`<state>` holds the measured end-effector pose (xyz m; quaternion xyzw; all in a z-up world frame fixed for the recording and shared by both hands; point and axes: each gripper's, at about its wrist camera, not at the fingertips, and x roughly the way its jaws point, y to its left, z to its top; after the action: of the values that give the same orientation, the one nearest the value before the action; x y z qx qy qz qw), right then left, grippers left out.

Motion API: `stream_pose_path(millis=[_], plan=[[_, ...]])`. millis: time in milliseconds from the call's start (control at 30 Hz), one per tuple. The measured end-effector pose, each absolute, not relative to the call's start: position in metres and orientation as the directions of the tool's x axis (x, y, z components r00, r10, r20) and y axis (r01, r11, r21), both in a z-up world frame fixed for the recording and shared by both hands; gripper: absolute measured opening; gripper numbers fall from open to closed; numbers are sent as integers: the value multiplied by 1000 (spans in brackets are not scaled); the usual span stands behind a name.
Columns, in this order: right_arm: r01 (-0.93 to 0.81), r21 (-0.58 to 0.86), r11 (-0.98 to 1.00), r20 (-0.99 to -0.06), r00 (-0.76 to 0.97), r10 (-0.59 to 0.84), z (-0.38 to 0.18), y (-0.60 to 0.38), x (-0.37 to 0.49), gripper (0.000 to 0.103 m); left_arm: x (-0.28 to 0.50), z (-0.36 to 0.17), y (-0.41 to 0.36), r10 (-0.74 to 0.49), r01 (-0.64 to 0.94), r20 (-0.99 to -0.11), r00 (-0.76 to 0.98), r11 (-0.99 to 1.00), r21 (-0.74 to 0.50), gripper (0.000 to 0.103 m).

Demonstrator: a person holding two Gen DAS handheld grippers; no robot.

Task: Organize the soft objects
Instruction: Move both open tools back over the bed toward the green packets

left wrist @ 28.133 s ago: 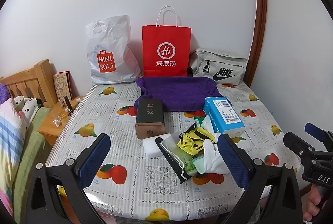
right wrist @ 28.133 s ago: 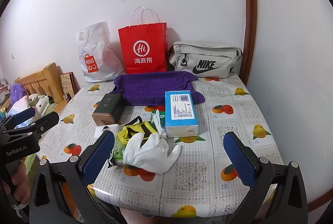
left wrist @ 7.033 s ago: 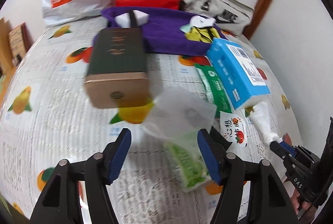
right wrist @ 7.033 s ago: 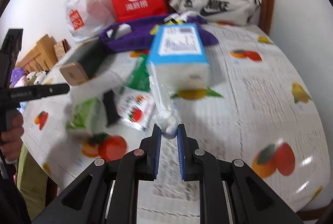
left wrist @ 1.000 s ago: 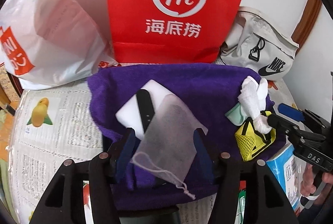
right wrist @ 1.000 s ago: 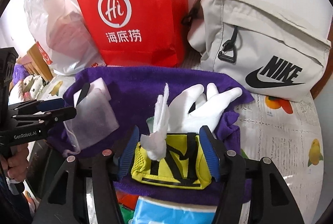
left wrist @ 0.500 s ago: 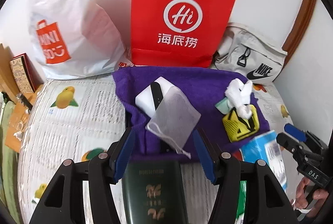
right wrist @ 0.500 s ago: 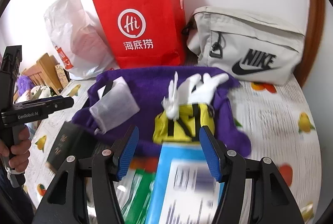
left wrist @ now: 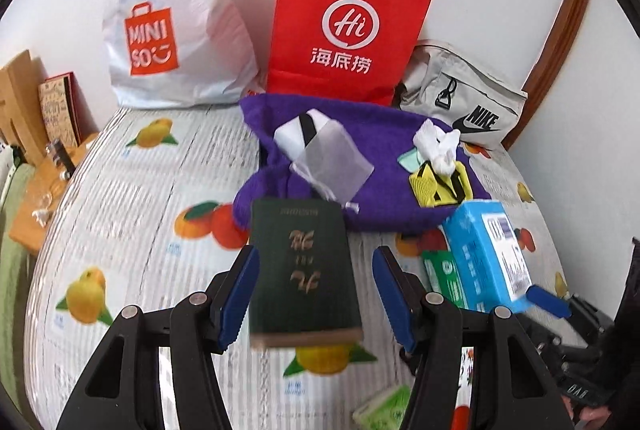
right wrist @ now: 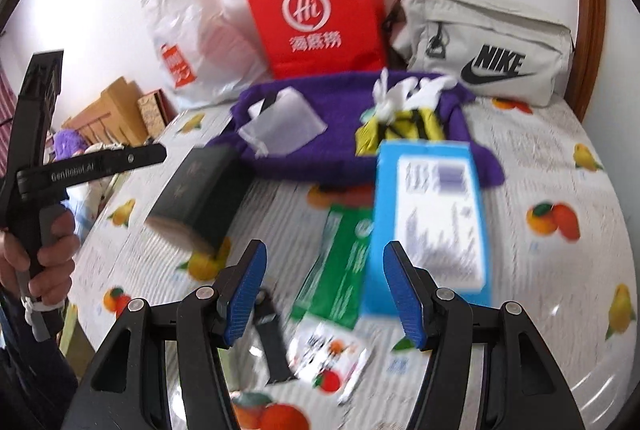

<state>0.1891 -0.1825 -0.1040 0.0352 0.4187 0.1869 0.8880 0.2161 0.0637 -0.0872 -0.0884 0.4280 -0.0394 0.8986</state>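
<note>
A purple towel (left wrist: 372,206) (right wrist: 344,154) lies at the back of the table. On it lie a white mesh pouch (left wrist: 334,162) (right wrist: 286,124), a white sponge with a black band (left wrist: 298,132), a white glove (left wrist: 438,146) (right wrist: 404,94) and a yellow mesh bag (left wrist: 440,186) (right wrist: 394,132). My left gripper (left wrist: 316,296) is open and empty, above a dark green box (left wrist: 302,270) (right wrist: 200,190). My right gripper (right wrist: 324,296) is open and empty, above a green packet (right wrist: 340,266).
A blue tissue box (left wrist: 488,254) (right wrist: 432,226) lies right of the green box. A snack sachet (right wrist: 328,354) and a black-edged bag (right wrist: 272,342) lie near the front. A red paper bag (left wrist: 344,22), a white Miniso bag (left wrist: 176,26) and a grey Nike bag (right wrist: 488,46) stand against the wall.
Both grippers have drawn back from the towel toward the table's front, open and empty. The mesh pouch and the glove stay on the towel.
</note>
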Motion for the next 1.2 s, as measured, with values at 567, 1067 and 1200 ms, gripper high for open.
stream_pose_path(millis=[567, 1067, 1200], plan=[[-234, 16, 972, -788, 595, 157, -169, -118, 195, 56, 184, -109, 97, -178, -15, -744, 644, 970, -245, 57], [-244, -67, 967, -784, 612, 100, -185, -103, 195, 3, 180, -121, 108, -213, -18, -748, 628, 958, -287, 57], [-283, 4, 959, -776, 604, 181, -181, -105, 190, 1, 177, -124, 111, -209, -35, -755, 621, 955, -293, 57]])
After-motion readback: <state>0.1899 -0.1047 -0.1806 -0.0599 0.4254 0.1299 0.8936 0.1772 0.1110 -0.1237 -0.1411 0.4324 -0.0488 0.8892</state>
